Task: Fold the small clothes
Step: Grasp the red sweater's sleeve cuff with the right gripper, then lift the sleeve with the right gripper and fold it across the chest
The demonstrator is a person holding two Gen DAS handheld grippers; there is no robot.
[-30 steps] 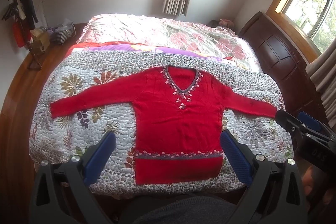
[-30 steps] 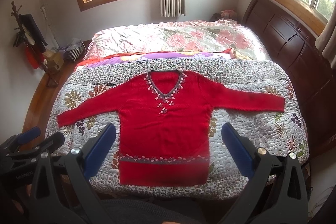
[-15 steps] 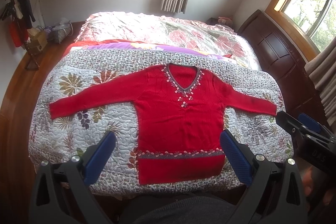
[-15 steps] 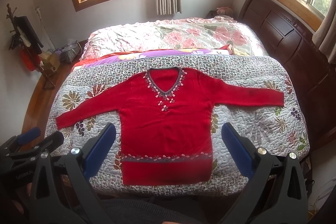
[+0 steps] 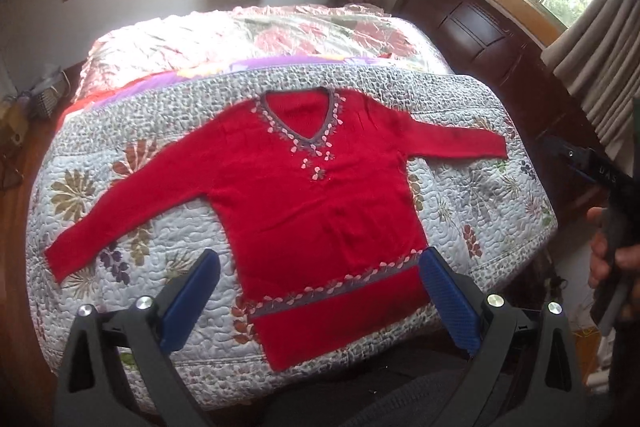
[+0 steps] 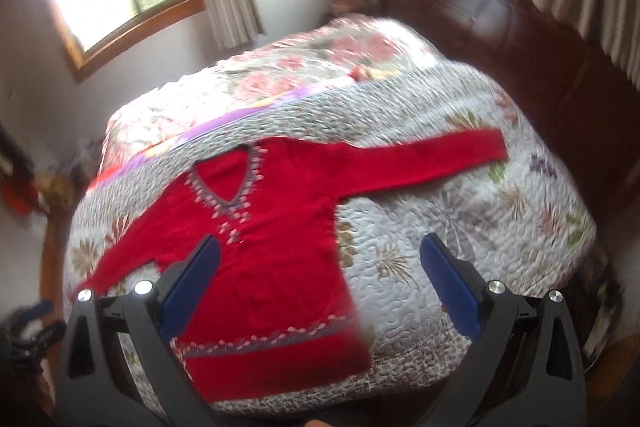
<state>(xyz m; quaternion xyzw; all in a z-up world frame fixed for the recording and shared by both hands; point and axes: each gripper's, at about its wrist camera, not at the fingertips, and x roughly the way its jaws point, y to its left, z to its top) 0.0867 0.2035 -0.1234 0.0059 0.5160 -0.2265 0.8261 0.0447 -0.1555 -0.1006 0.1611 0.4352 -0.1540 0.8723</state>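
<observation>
Red sweater [image 5: 304,195] lying flat, sleeves spread, on the quilt [image 5: 460,195] of the bed, its hem sitting between and beyond the left gripper [image 5: 320,303], jaws apart; right gripper [image 6: 320,291] hovering likewise, gaping empty.

Both wrist views face the bed [image 5: 460,187] from its foot; both show the sweater [image 5: 304,195]
</observation>
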